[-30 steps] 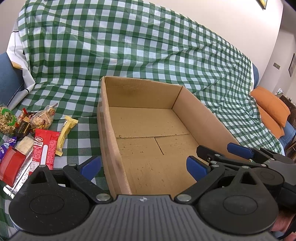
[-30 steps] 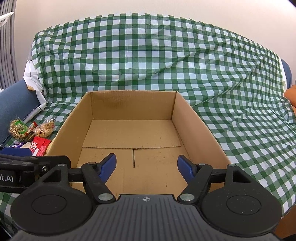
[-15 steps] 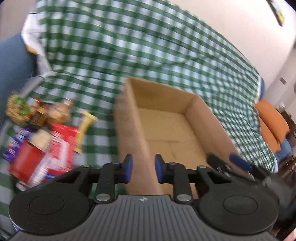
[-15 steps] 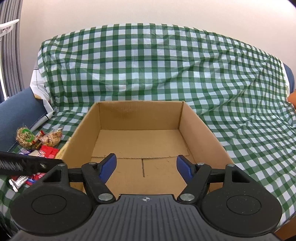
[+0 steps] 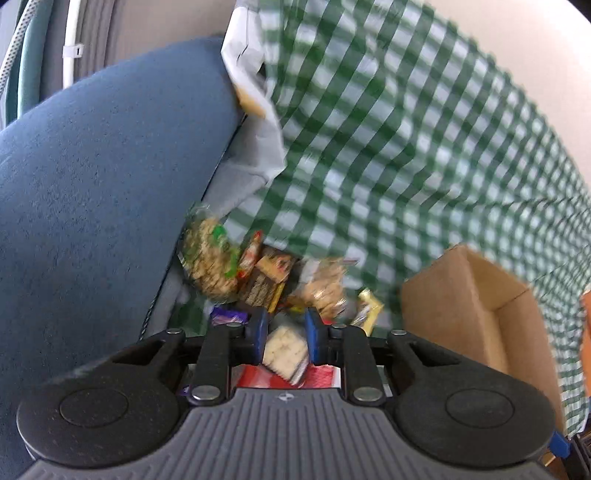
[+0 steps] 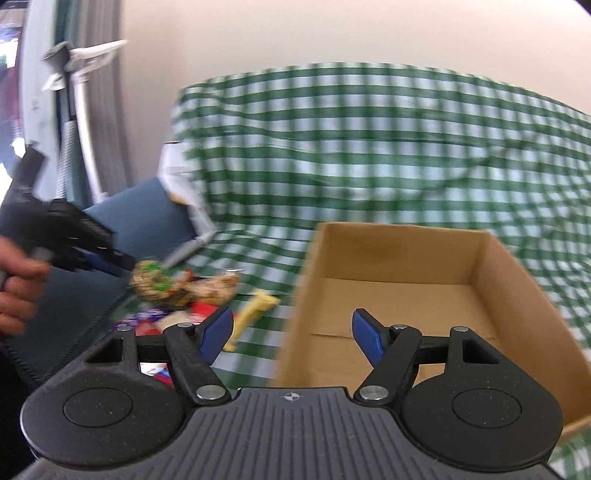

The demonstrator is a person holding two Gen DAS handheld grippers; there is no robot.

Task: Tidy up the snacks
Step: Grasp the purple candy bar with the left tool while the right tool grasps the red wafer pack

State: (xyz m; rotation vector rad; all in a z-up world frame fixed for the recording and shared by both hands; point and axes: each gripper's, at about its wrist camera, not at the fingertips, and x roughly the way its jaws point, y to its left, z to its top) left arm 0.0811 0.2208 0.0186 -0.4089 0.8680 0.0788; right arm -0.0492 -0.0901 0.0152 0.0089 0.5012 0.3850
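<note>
Left wrist view looks down on the snack pile [image 5: 273,280], which lies on the green-and-white checked cloth [image 5: 406,147] between a blue armrest [image 5: 92,203] and a cardboard box [image 5: 476,310]. In the heap are a round pack of seeded rice cakes [image 5: 210,258], a dark bar [image 5: 262,284], a bag of biscuits [image 5: 325,284], a yellow wafer bar [image 5: 369,306], a purple wrapper [image 5: 227,315], a pale cracker pack [image 5: 284,349] and a red packet [image 5: 325,376]. The left gripper [image 5: 284,330] has just been closing; its blue pads [image 5: 260,328] stand a narrow gap apart above the cracker pack, and whether they touch it I cannot tell through the blur.

In the right wrist view the right gripper [image 6: 291,332] has its jaws wide apart with nothing between them, straddling the box's near left wall [image 6: 295,314]. The box sits open-topped on the cloth, snacks just to its left. A person's hand [image 6: 18,291] grips the left tool at the frame's left edge. Behind are a cream wall [image 6: 332,33], grey curtains [image 6: 107,92] and a white pole [image 6: 85,129].
</note>
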